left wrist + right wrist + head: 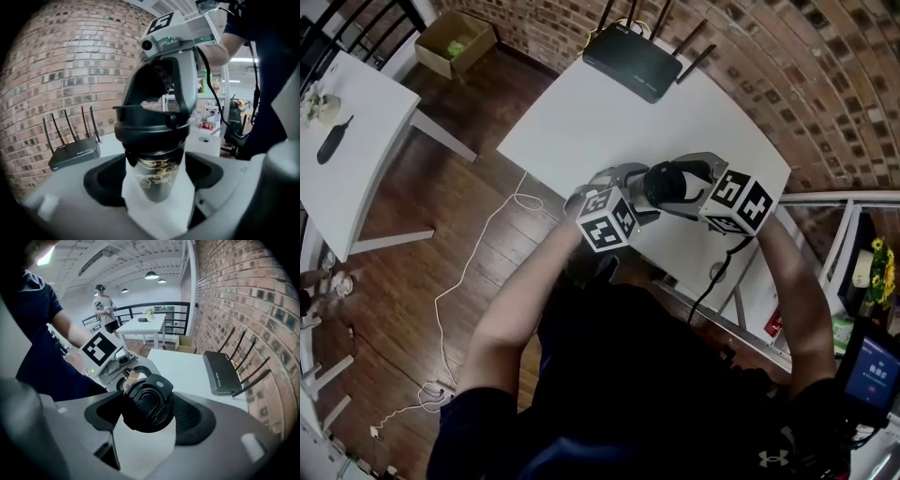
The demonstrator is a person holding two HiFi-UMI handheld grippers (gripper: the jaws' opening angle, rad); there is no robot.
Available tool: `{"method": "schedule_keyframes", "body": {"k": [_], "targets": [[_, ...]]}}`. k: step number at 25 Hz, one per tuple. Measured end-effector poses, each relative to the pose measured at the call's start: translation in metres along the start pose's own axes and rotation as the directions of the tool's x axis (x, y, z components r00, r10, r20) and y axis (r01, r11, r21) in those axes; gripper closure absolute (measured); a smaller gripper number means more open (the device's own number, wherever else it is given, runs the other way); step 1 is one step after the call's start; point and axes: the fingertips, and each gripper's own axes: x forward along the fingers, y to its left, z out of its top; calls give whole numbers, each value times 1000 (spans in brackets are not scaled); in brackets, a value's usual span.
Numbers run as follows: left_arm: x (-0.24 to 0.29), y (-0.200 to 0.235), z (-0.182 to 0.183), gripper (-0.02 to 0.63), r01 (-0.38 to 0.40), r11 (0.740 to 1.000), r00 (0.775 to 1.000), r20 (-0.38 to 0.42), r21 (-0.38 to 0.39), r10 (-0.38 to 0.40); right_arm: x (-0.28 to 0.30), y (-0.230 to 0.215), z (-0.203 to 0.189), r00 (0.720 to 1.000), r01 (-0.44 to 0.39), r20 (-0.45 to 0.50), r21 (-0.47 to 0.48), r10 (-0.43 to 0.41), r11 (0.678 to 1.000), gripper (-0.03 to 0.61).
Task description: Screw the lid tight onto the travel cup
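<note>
A black travel cup (157, 176) with a gold pattern stands upright between the jaws of my left gripper (154, 177). Those jaws stand wide and their pads (105, 180) do not press on the cup's body. The black lid (152, 126) sits on top of the cup. In the right gripper view the lid (147, 404) shows top-on, with my right gripper (150, 418) shut on it, a pad against each side. From the head view the cup (667, 186) hangs over the white table (581, 122) between the two marker cubes.
A black router (633, 58) with antennas lies at the table's far edge against the brick wall. To the left are a second white table (356, 141), a cardboard box (455, 42) and a white cable (478, 281) on the wooden floor. A person (105, 310) stands far back.
</note>
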Motion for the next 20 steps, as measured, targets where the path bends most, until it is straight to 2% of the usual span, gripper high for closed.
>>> {"method": "schedule_keyframes", "body": {"k": [3,6,7,9,10,12,14,15,17,20], "targets": [[4,0,-3,221,3,1000,1000,-20,19,-3,5,3,-4,999,-2,-45,-60,-1,998,241],[1,0,-5,228,-16,1000,1000,-9,16,16,7,6,0,998,4,-63,-57,-7,998,241],[0,0,-6,230,-32,999,999,0,6,32,7,5,0,998,15,-63,-29,-17,999,241],[-2,0,-6,235,-93,995,996,13,-33,93,7,3,1,997,68,-39,102,-64,993,241],[-3,0,-7,239,-137,989,990,16,-64,138,6,1,1,994,106,-18,190,-104,976,241],[-5,0,-8,256,-223,965,974,19,-135,227,3,-3,0,980,179,18,343,-197,922,241],[-9,-3,-9,265,-260,948,963,27,-184,270,0,-5,-2,966,223,29,412,-257,883,241],[-10,-5,-8,265,-254,949,964,35,-187,265,0,-6,-4,964,231,28,415,-266,880,241],[-13,-6,-9,260,-212,966,974,44,-149,220,0,-5,-4,970,215,24,370,-240,904,241],[-10,-3,-12,220,-101,994,995,20,-45,102,5,3,-2,992,127,5,174,-130,977,241]]}}
